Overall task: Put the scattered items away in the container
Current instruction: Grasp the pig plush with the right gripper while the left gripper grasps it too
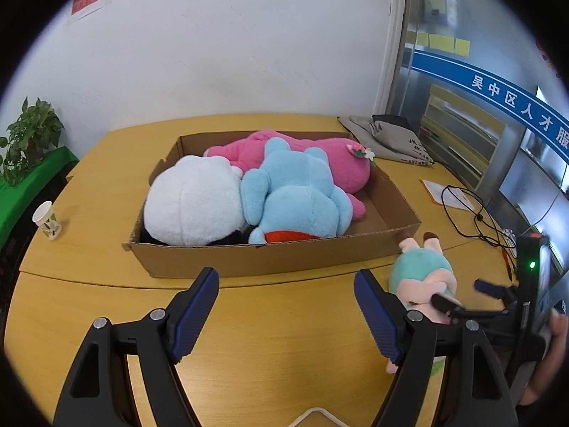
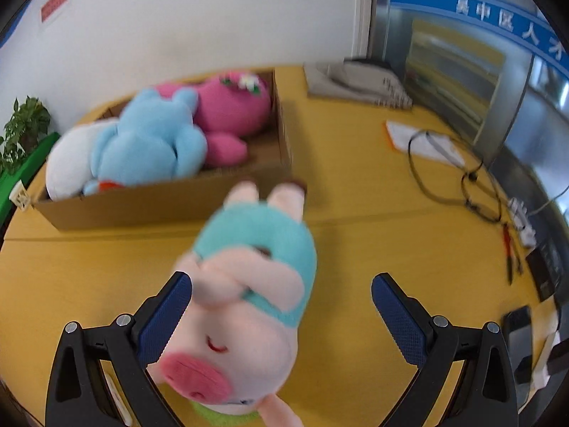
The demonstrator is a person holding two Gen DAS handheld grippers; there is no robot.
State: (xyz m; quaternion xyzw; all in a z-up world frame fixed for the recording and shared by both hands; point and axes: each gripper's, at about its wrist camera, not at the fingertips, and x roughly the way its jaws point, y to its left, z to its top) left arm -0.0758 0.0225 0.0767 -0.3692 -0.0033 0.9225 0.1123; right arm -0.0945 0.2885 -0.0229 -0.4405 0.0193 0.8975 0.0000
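Pig plush [image 2: 249, 284]: soft, light, squashy. Your right gripper [image 2: 282, 315] is spread around it; pinch the body. Left gripper [image 1: 286, 311] spread, empty.

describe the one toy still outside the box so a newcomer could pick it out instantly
Start at the cardboard box on the yellow table; just off its right front corner lies a pig plush between the open right claw fingers. Unlike the boxed white, blue and pink toys, it wears a teal outfit and has a pink snout.
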